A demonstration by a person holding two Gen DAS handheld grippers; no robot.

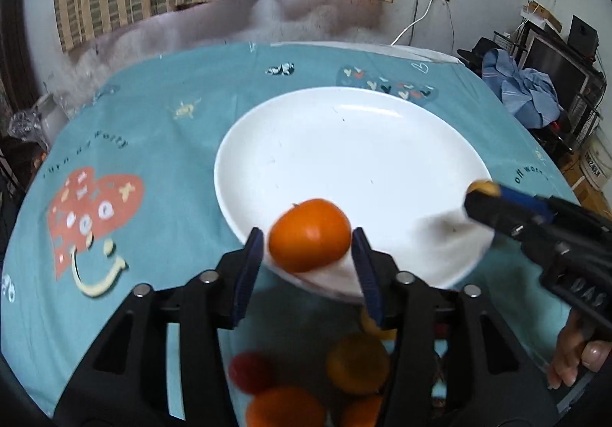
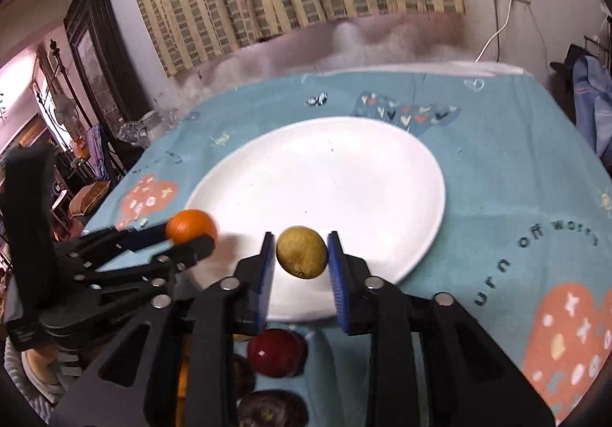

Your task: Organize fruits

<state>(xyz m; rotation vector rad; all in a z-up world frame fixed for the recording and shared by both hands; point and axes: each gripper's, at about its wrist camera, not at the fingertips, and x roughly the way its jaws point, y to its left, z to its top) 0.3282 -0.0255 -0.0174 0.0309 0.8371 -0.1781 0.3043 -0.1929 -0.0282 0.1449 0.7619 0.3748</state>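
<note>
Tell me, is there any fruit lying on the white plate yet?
No, the plate is bare; the orange and kiwi sit in the grippers.

The right gripper [image 2: 301,255] holds a brown kiwi [image 2: 301,251] between its blue pads [image 2: 267,266], above the near rim of a white plate [image 2: 344,178]. The left gripper [image 2: 191,235], at left, holds an orange [image 2: 190,226] over the plate's left rim. The plate rests on a teal tablecloth [image 2: 497,197]. A red apple [image 2: 275,352] lies on the cloth below the right gripper, near other blurred fruit.
</note>
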